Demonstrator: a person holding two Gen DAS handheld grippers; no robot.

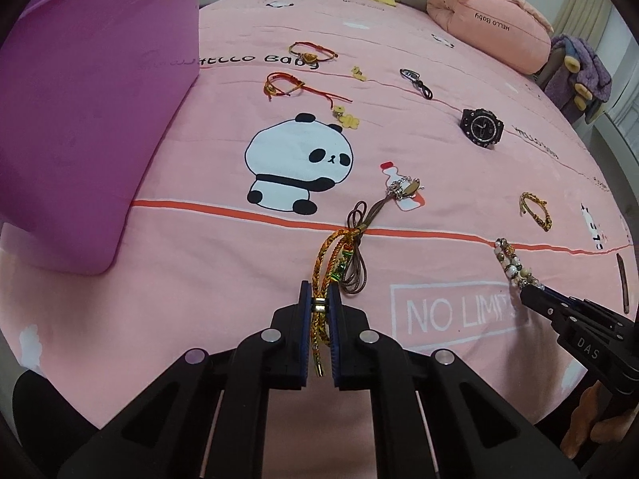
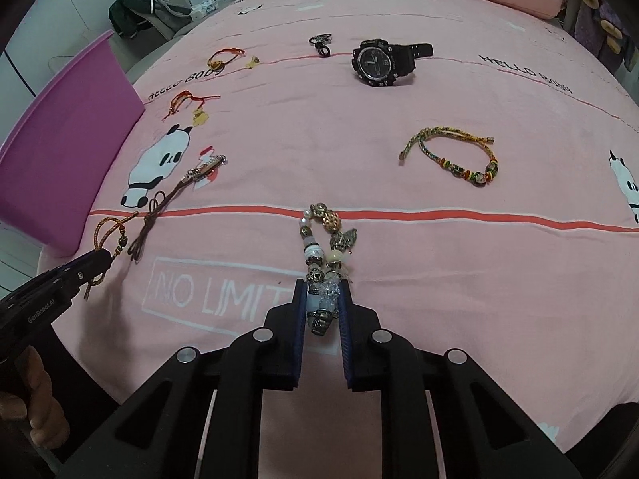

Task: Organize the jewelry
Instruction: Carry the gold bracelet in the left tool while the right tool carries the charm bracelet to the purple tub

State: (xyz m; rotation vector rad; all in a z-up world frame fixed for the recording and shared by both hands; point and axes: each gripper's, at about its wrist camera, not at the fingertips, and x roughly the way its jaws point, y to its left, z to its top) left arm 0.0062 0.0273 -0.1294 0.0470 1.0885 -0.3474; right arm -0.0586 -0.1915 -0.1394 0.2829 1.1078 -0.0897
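The left gripper (image 1: 319, 303) is clamped on a braided yellow-orange cord bracelet (image 1: 325, 255), whose loop runs forward from between the blue pads and lies on the pink bedspread (image 1: 239, 271). Just ahead of it and slightly to its right lies a brown cord necklace (image 1: 361, 239) with a metal pendant at its far end. To the left of this gripper, close by, sits a purple bin (image 1: 92, 119). Further ahead lie two red string bracelets (image 1: 285, 86), and ahead to the right a black wristwatch (image 1: 481, 125). The right gripper (image 2: 322, 299) is closed on a beaded charm bracelet (image 2: 323, 239), which extends forward from its pads and rests on the bedspread across the orange printed stripe. Ahead and to the right of that gripper lies a multicoloured braided bracelet (image 2: 455, 153) with small beads, apart from everything else. The two grippers sit side by side near the "NO LIMIT" print, each gripping its own piece.
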